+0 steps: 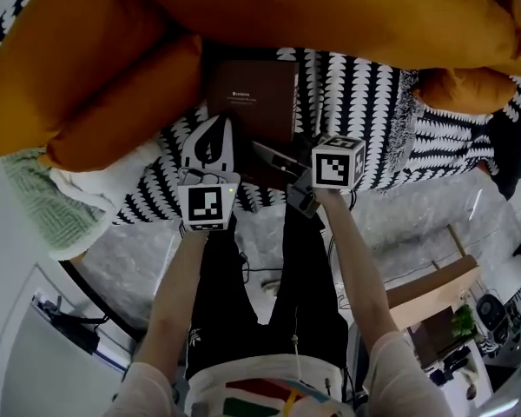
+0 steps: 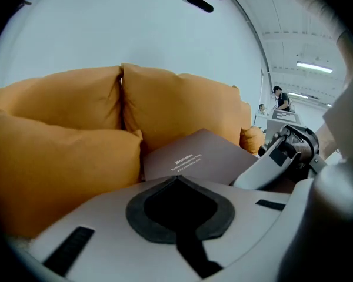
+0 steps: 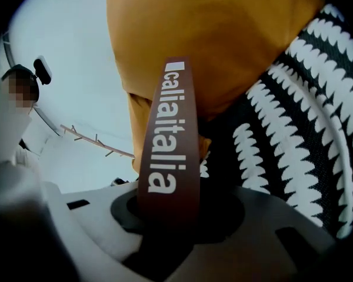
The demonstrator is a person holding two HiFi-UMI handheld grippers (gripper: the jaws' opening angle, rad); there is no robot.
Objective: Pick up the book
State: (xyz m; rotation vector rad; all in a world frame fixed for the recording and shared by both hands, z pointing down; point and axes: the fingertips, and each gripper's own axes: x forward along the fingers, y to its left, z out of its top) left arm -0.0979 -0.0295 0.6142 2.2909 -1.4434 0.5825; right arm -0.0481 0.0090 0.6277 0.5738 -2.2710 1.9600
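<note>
On the sofa seat in the head view, the brown book (image 1: 252,94) sits over a black-and-white patterned throw (image 1: 365,102), its far edge close under the big orange cushions (image 1: 87,68). The right gripper (image 1: 265,153) reaches in from the near right and has the book's near edge. The left gripper (image 1: 214,127) hovers just left of the book, near its near left corner, apart from it. A pale green knitted cloth (image 1: 39,207) lies at the far left of the seat.

In the left gripper view, the two white jaws meet along a thin dark seam with nothing between them. Beyond them the book's cover (image 2: 203,157) slants up toward the right, with small white print on it and orange cushions (image 2: 59,151) behind and to its left. The other gripper comes in at the right, on the book's edge.

In the right gripper view, the jaws clamp the book's spine (image 3: 167,134), which stands upright between the dark pads with large white lettering running along it. An orange cushion (image 3: 212,40) fills the space behind, and the patterned throw (image 3: 306,128) is on the right.
</note>
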